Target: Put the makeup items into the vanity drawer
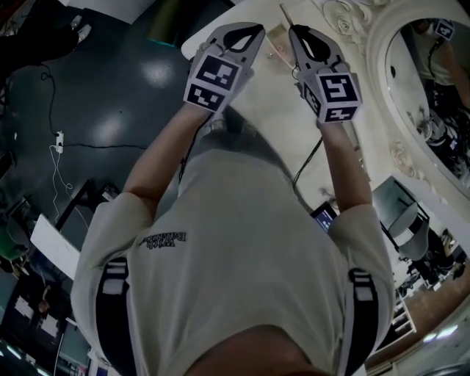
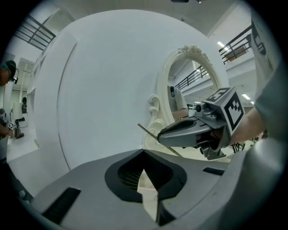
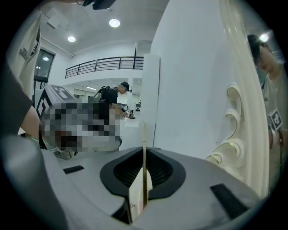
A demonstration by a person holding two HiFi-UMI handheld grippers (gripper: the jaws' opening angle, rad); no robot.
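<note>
In the head view both grippers are held out side by side over the white vanity top (image 1: 257,110). My right gripper (image 1: 294,29) is shut on a thin gold stick (image 1: 285,13), which juts past its tips. In the right gripper view the stick (image 3: 144,148) stands upright between the jaws of the right gripper (image 3: 144,155). From the left gripper view the right gripper (image 2: 162,133) is level beside me, the stick (image 2: 148,131) slanting out of it. My left gripper (image 1: 257,31) (image 2: 144,153) has its jaws together with nothing in them. A cream panel (image 1: 277,42) lies between the grippers; I cannot tell whether it is the drawer.
An oval mirror in an ornate white frame (image 1: 389,88) (image 2: 163,90) stands at the right of the vanity. Dark floor with cables (image 1: 88,139) lies to the left. A plain white wall (image 2: 103,81) rises ahead. A person (image 2: 6,76) stands far left.
</note>
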